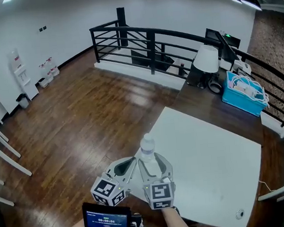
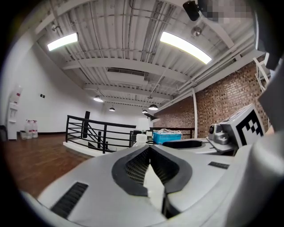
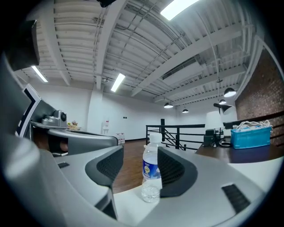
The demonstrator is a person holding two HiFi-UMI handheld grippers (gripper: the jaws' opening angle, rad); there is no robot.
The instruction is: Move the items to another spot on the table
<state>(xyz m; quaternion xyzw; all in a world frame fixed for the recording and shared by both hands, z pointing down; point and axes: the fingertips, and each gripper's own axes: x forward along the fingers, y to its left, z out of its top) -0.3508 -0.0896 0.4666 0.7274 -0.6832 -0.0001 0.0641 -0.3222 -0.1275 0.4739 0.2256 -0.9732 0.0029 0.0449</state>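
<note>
A clear plastic water bottle (image 1: 147, 147) with a white cap and blue label stands upright at the near left corner of the white table (image 1: 210, 154). My right gripper (image 1: 151, 158) is open around it. In the right gripper view the bottle (image 3: 151, 170) stands between the jaws, close against the right pad (image 3: 175, 170), with a clear gap to the left pad (image 3: 106, 166). My left gripper (image 1: 131, 162) sits just to the left of the right one, its jaws (image 2: 150, 150) shut with nothing in them. The bottle's cap (image 2: 141, 138) shows just beyond its tips.
A black railing (image 1: 150, 40) runs behind the table. A blue basket of cables (image 1: 244, 94), a white lamp (image 1: 207, 58) and a monitor sit on a dark desk at the far right. A small round object (image 1: 240, 214) lies near the table's front edge. Wooden floor lies to the left.
</note>
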